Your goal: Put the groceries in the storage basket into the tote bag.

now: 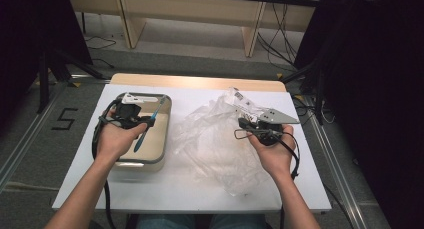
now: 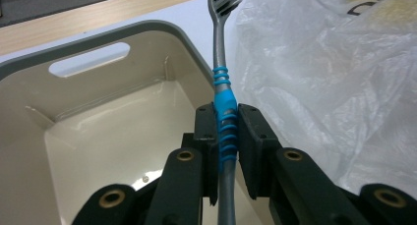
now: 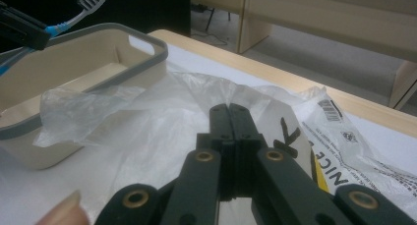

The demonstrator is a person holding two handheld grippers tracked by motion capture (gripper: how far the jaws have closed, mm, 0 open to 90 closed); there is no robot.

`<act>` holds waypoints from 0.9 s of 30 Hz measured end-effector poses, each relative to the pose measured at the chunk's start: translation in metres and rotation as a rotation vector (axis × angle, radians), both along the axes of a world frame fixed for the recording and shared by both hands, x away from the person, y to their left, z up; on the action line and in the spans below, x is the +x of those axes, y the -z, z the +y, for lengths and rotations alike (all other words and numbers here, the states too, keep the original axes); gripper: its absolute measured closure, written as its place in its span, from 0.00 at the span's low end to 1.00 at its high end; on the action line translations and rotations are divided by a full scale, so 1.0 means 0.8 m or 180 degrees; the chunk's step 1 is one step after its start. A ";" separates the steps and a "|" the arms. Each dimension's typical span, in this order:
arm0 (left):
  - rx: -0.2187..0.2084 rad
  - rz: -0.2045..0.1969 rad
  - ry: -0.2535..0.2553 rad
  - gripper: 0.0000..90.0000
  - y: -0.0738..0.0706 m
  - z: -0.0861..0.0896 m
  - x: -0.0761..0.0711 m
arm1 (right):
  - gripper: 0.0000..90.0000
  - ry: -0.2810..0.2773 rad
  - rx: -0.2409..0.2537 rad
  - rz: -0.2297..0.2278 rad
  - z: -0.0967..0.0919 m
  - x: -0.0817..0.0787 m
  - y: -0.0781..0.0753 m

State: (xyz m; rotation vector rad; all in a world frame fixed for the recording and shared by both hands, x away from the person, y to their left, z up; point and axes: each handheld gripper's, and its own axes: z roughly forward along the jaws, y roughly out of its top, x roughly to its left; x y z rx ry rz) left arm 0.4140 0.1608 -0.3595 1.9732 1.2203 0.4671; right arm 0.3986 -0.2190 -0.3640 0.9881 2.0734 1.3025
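Left gripper view, toothbrush [image 2: 225, 112] clamped (bristles up)

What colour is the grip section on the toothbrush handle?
Bright blue ribbed bands on a grey toothbrush; the left gripper view shows it best.

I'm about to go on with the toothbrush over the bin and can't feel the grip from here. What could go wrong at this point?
1. The left gripper clamps the toothbrush on its narrow blue ribbed grip only; the long handle could pivot or slip out.
2. The brush head sits near the bin rim by the plastic bag; it could catch either one.
3. The right gripper pinches thin film, which may tear or drag.
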 end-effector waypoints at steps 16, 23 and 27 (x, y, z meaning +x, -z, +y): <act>-0.0071 -0.0046 0.0269 0.88 -0.008 -0.025 -0.016 | 1.00 0.0001 0.0000 -0.0002 0.000 0.000 0.000; -0.0061 -0.0026 0.0354 0.88 -0.006 -0.036 -0.019 | 1.00 0.0003 -0.0007 0.0006 -0.001 0.000 0.000; -0.0065 -0.0037 0.0394 0.88 -0.008 -0.040 -0.022 | 1.00 0.0003 -0.0006 0.0004 -0.001 0.000 0.000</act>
